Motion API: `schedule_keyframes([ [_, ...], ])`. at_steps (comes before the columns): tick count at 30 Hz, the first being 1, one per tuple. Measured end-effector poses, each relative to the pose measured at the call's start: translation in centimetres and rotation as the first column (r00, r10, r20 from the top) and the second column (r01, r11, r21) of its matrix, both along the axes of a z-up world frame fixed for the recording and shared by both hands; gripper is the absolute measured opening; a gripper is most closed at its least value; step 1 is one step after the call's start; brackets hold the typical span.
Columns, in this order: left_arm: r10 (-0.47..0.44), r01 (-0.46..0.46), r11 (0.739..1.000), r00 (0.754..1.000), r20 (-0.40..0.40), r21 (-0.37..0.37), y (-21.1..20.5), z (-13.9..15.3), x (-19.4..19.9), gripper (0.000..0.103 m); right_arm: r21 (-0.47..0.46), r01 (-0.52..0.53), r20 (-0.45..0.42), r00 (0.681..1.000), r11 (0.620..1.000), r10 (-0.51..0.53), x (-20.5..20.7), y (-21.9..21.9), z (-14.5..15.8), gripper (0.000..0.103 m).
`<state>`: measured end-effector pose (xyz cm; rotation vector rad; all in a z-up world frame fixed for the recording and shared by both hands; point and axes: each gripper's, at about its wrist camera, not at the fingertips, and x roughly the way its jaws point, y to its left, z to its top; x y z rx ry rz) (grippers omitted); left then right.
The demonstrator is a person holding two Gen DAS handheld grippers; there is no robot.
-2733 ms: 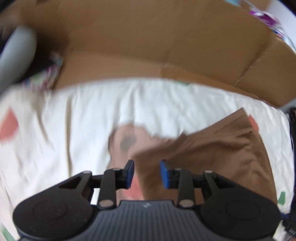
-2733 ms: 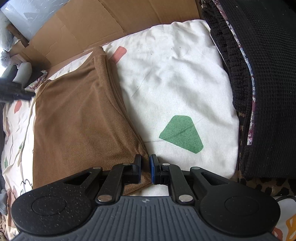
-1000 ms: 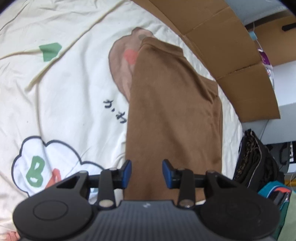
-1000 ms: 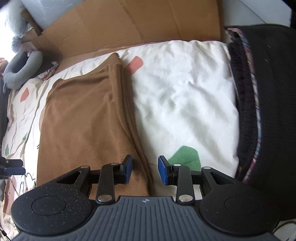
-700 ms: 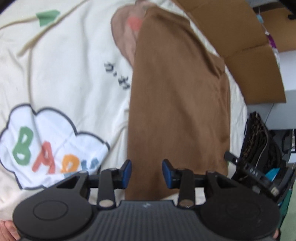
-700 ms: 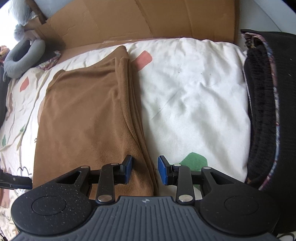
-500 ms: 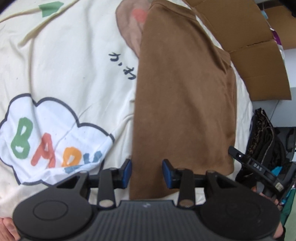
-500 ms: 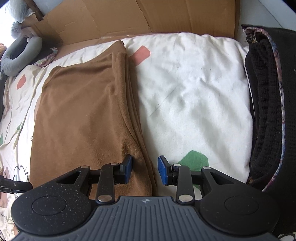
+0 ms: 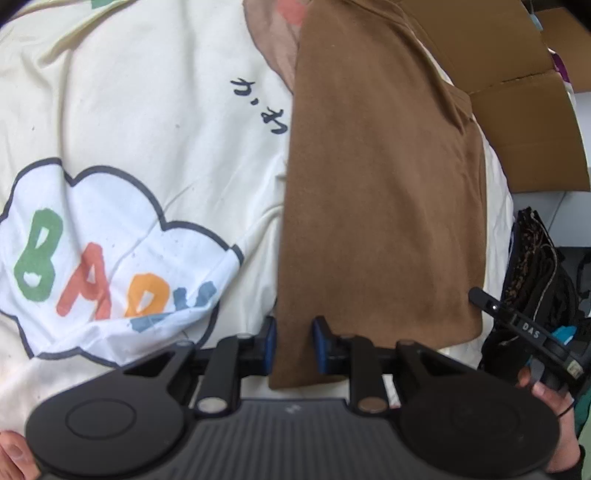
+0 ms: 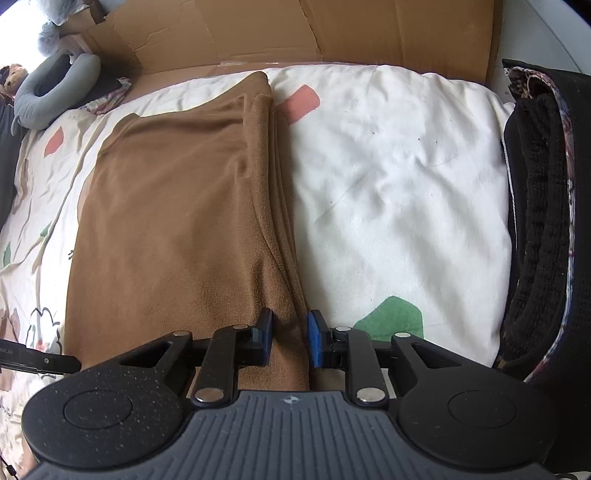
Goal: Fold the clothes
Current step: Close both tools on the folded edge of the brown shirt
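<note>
Claws at brown garment (image 9: 380,192) hem.
Your left claw (image 9: 293,345) and right claw (image 10: 289,341) just narrowed, each pinching its near corner.

The folded brown fleece garment (image 10: 177,229) looks soft, matt and faintly napped, lying on a cream cotton bedsheet (image 10: 399,177) that is smooth but creased, with flat printed colour patches. In the upper part of the right wrist frame the tan corrugated cardboard sheet (image 10: 295,33) is dull and papery, and at the right edge the black knitted blanket (image 10: 539,229) shows a coarse, ribbed weave. Both tools are matt black plastic, ribbed at the base, with smooth blue rubbery fingertips (image 9: 320,343) and small shiny metal pins (image 10: 210,396).
</note>
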<state>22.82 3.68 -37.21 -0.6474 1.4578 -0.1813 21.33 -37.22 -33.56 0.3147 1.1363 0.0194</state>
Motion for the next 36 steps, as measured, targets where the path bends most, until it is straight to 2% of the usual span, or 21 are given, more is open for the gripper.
schedule_keyframes([
  [3,-0.001,0.001,1.000,1.000,0.004,0.004,-0.3,0.0,0.0,0.023,0.016,0.005,0.002,1.000,1.000,-0.005,0.0,-0.4,0.1,0.027],
  [4,0.000,0.000,1.000,1.000,0.006,0.002,-0.3,0.0,0.0,0.023,0.021,0.007,0.004,1.000,1.000,-0.007,0.0,-0.5,0.1,0.035],
  [8,0.015,-0.015,0.999,1.000,0.011,-0.032,-0.1,-0.4,-0.3,0.025,0.044,0.017,-0.014,1.000,0.999,-0.016,0.0,-0.9,-0.5,0.038],
  [12,0.023,-0.022,0.997,1.000,0.012,-0.075,-0.1,-0.9,-0.9,0.025,0.116,0.046,-0.066,0.997,0.992,-0.039,-0.1,-1.9,-2.0,0.044],
  [18,0.078,-0.074,0.986,0.997,0.021,-0.151,0.5,-1.7,-1.6,0.029,0.227,0.083,-0.090,0.994,0.970,-0.064,-0.2,-3.1,-3.3,0.045],
  [21,0.119,-0.109,0.976,0.992,0.038,-0.187,1.0,-1.9,-2.0,0.029,0.243,0.071,-0.090,0.995,0.967,-0.051,-0.1,-3.1,-3.1,0.033],
  [22,0.131,-0.120,0.973,0.990,0.045,-0.198,1.2,-1.9,-2.1,0.029,0.244,0.063,-0.086,0.995,0.968,-0.043,-0.1,-3.0,-2.9,0.033],
  [27,0.162,-0.138,0.963,0.983,0.084,-0.232,1.4,-2.2,-1.8,0.032,0.257,0.057,-0.083,0.996,0.965,-0.036,0.0,-3.4,-3.0,0.037],
  [30,0.181,-0.156,0.945,0.982,0.060,-0.286,1.1,-3.1,-1.6,0.034,0.273,0.055,-0.089,0.996,0.960,-0.032,0.1,-3.6,-3.2,0.044],
  [33,0.148,-0.129,0.934,0.988,0.031,-0.334,0.6,-3.6,-1.6,0.031,0.294,0.051,-0.097,0.995,0.955,-0.024,0.2,-3.7,-3.5,0.044],
  [35,0.122,-0.106,0.937,0.992,0.028,-0.332,0.4,-3.6,-1.4,0.021,0.310,0.044,-0.114,0.993,0.950,-0.009,0.3,-3.7,-3.5,0.044],
  [36,0.116,-0.101,0.939,0.993,0.025,-0.329,0.4,-3.6,-1.3,0.021,0.316,0.036,-0.123,0.992,0.948,0.004,0.4,-3.7,-3.5,0.044],
])
